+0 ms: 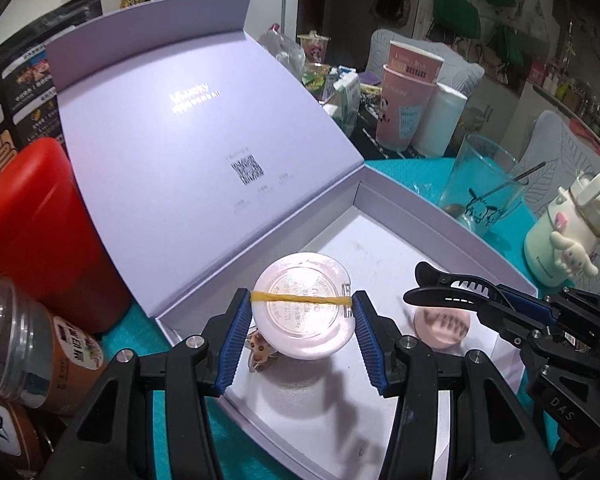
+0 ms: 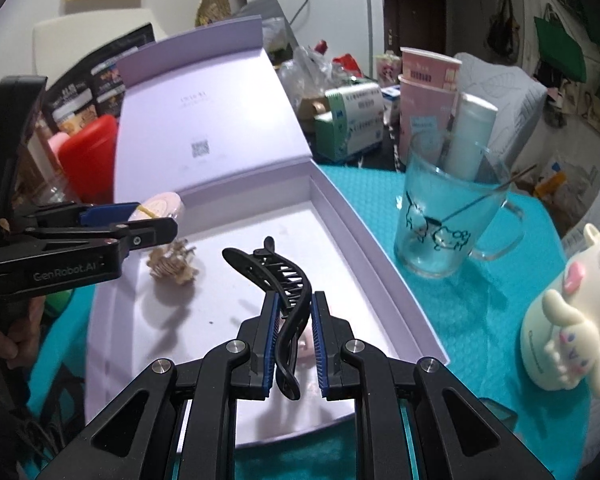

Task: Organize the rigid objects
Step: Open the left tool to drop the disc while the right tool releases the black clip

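2 grippers over an open lavender box (image 1: pixel 452 236): left gripper (image 1: pixel 303 322) clamps a round glossy pink compact (image 1: pixel 304 310); right gripper (image 2: pixel 296 334) clamps a curved black toothed hair clip (image 2: pixel 284 280)

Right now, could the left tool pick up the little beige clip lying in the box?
Probably not yet. The left tool is already shut on the round pink case, so it is full, though the beige clip lies uncovered in the box.

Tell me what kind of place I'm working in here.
Most likely a lived-in home, at a cluttered table: a cartoon glass mug and character bottle on the teal tablecloth, bags hanging on the wall behind.
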The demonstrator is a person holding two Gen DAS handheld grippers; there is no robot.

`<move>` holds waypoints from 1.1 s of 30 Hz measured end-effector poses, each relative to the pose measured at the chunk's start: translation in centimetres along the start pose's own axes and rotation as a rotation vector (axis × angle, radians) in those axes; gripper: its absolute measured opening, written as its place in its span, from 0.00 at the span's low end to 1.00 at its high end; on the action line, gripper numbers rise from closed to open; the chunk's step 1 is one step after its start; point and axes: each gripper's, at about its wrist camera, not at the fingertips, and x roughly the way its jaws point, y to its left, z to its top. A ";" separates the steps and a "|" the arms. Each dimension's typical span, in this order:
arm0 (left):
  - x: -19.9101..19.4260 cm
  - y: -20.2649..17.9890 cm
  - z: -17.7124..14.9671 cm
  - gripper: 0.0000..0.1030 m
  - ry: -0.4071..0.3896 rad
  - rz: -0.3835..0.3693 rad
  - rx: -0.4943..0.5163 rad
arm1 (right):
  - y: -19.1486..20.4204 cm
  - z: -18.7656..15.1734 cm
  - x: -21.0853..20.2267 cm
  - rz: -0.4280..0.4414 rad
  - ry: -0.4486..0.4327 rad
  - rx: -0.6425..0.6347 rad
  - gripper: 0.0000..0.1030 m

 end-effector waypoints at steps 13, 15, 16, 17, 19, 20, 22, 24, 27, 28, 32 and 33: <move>2.8 -0.3 -0.3 0.49 0.075 0.012 0.014 | -0.4 -0.6 2.3 -0.061 0.049 -0.027 0.16; 2.8 -0.4 -0.3 0.49 0.071 0.017 0.017 | -0.4 -0.6 2.5 -0.065 0.054 -0.028 0.16; 2.8 -0.5 -0.3 0.49 0.071 0.021 0.021 | -0.4 -0.6 2.6 -0.068 0.053 -0.029 0.16; 2.9 -0.6 -0.3 0.49 0.073 0.024 0.024 | -0.4 -0.5 2.6 -0.069 0.054 -0.030 0.16; 2.9 -0.7 -0.3 0.49 0.077 0.028 0.028 | -0.4 -0.5 2.8 -0.072 0.060 -0.032 0.16; 3.0 -0.8 -0.2 0.49 0.080 0.031 0.031 | -0.4 -0.5 2.9 -0.073 0.066 -0.031 0.17; 3.2 -0.9 -0.1 0.49 0.088 0.035 0.035 | -0.5 -0.5 3.0 -0.077 0.073 -0.027 0.24; 3.3 -1.2 0.0 0.49 0.091 0.039 0.042 | -0.5 -0.5 2.9 -0.081 0.075 -0.022 0.28; 3.4 -1.3 0.1 0.49 0.100 0.044 0.042 | -0.6 -0.5 2.6 -0.079 0.071 -0.010 0.32; 3.3 -1.2 0.0 0.49 0.103 0.044 0.038 | -0.7 -0.5 2.4 -0.081 0.070 -0.009 0.32; 3.2 -1.3 0.0 0.50 0.114 0.064 0.027 | -0.8 -0.6 1.4 -0.090 0.058 -0.003 0.36; 3.1 -1.4 0.0 0.50 0.117 0.069 0.027 | -0.7 -0.6 1.1 -0.092 0.054 -0.003 0.36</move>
